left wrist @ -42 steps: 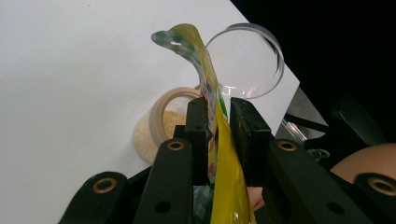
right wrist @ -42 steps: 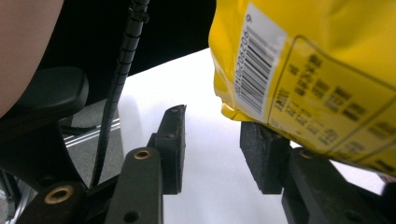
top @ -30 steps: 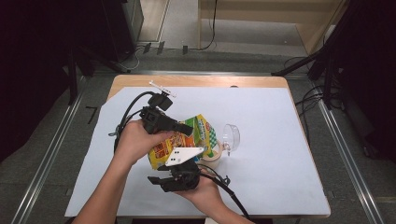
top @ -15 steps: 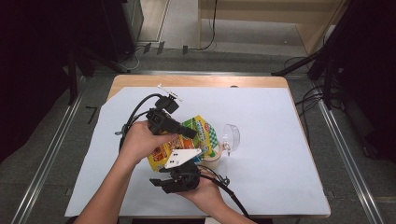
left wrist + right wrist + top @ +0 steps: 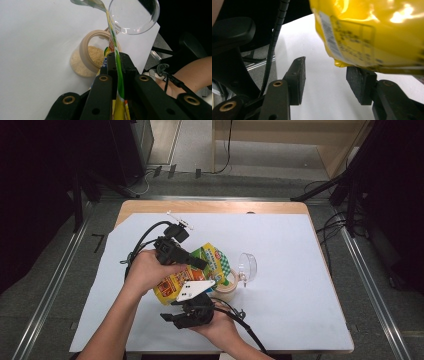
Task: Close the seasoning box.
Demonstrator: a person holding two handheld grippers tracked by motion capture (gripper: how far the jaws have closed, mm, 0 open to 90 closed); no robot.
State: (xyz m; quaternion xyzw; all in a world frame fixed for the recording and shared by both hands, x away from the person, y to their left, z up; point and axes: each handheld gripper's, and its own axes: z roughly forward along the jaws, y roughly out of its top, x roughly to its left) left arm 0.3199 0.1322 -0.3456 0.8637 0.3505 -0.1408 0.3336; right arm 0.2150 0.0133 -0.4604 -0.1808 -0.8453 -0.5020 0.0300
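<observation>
Pinching snack bag [image 5: 117, 72] — left gripper [image 5: 117, 62] clamped | right gripper [image 5: 325, 82] agape, empty | jar [image 5: 87, 56] beneath

Jar [image 5: 226, 286]: mostly hidden behind the snack bag [image 5: 192, 270] in high view; only its rim edge shows beside the bag. Bag print too small and blurred to read in high view; right gripper view cuts the bag off at top and right edges, its label text blurred. Left gripper view: the bag's lower part is hidden between the jaws of the left gripper [image 5: 117, 75].
</observation>
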